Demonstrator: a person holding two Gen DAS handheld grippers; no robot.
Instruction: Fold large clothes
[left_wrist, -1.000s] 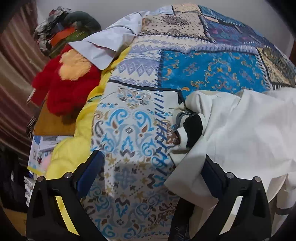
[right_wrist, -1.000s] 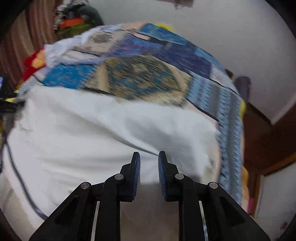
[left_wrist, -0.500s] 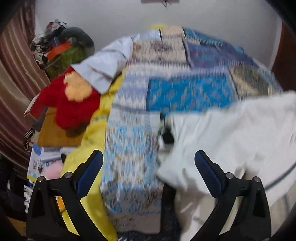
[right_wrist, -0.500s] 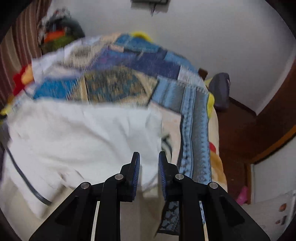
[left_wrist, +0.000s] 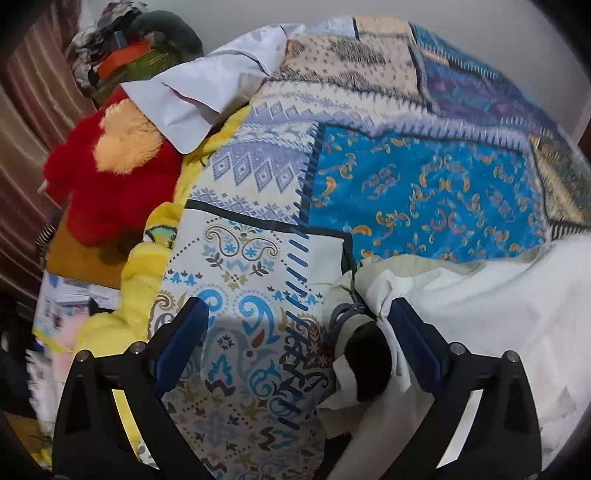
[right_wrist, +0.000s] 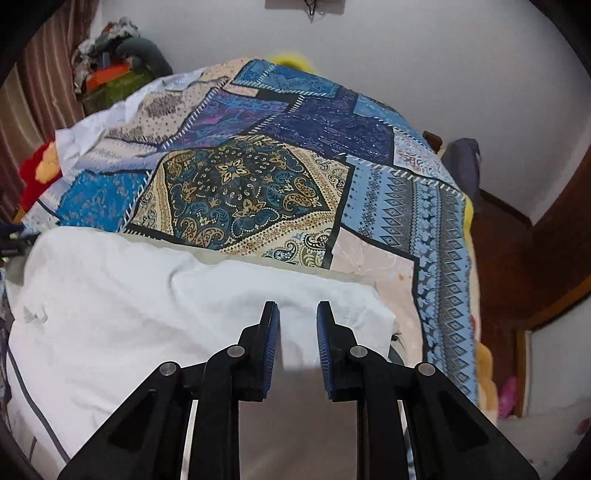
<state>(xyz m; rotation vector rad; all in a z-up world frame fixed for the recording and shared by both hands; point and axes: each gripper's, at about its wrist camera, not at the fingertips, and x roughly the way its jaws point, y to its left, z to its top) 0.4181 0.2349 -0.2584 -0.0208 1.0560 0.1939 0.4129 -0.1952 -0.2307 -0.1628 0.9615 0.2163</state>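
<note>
We look down on a bed covered by a patchwork quilt (left_wrist: 424, 192) in blue, cream and navy panels. A white garment (right_wrist: 110, 295) lies on its near end, bunched rather than flat, with a thin grey stripe running along its edge at 8 o'clock in the right wrist view.

In the left wrist view our left gripper (left_wrist: 295, 325) hangs over the quilt with its jaws spread wide. Its fingers sit at about 8 and 4 o'clock of the frame; between them we see quilt and, toward the right finger, the garment's crumpled end (left_wrist: 480, 302) with a dark patch (left_wrist: 369, 365) and a greyish cord (left_wrist: 343, 314) on it. The right finger overlaps that cloth in the picture; whether it touches we cannot tell. Nothing is pinched.

In the right wrist view our right gripper (right_wrist: 297, 321) points down at the garment, its two blue pads close together with a narrow gap. White cloth shows through the gap, but whether the pads press any of it we cannot tell.

At 10 o'clock in the left view a red plush toy (left_wrist: 110, 177) with a yellow tuft lies beside the bed, a white pillowcase (left_wrist: 207, 92) just above it and a yellow blanket (left_wrist: 147, 266) along the quilt's edge. A striped curtain (right_wrist: 33, 110) hangs at 9 to 10 o'clock
</note>
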